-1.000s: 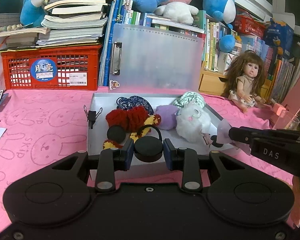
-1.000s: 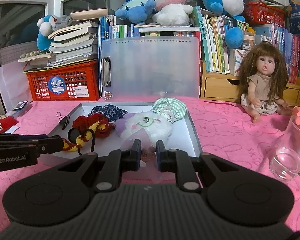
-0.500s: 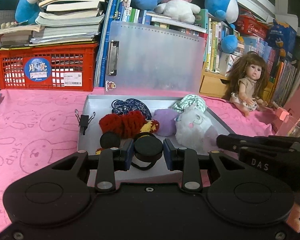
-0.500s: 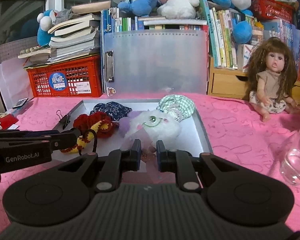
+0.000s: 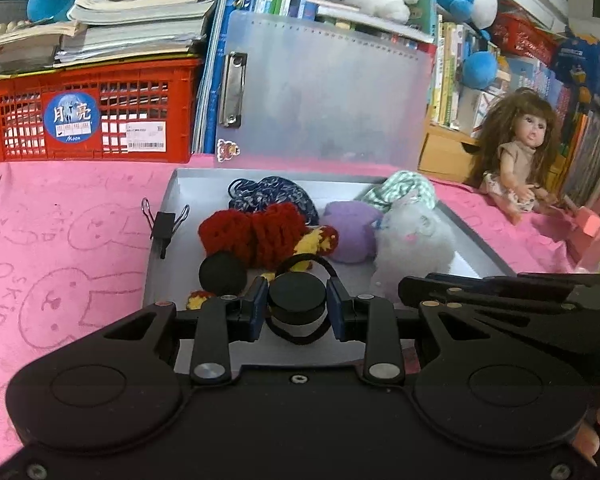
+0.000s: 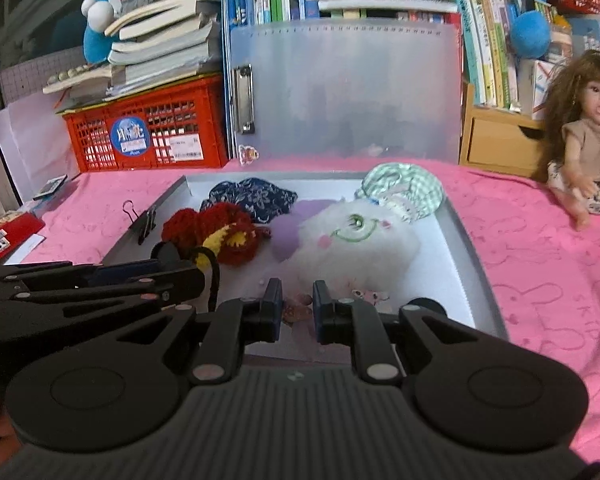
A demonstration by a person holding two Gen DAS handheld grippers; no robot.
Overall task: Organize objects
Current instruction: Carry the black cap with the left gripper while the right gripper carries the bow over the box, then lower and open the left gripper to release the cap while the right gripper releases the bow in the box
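My left gripper is shut on a black round disc joined to a black band, low over the near end of the grey tray. A second black disc lies beside it in the tray. My right gripper is shut on a thin clear packet with small pink trinkets, just over the tray's near edge. In the tray lie a red knitted piece, a blue floral scrunchie, a white fluffy plush and a green checked scrunchie.
A black binder clip sits on the tray's left rim. A clear clipboard case stands behind the tray, with a red crate of books to its left. A doll sits at the right on the pink cloth.
Both grippers have moved forward and lower toward the tray, which now looks larger. Each keeps its grip on the same thing.
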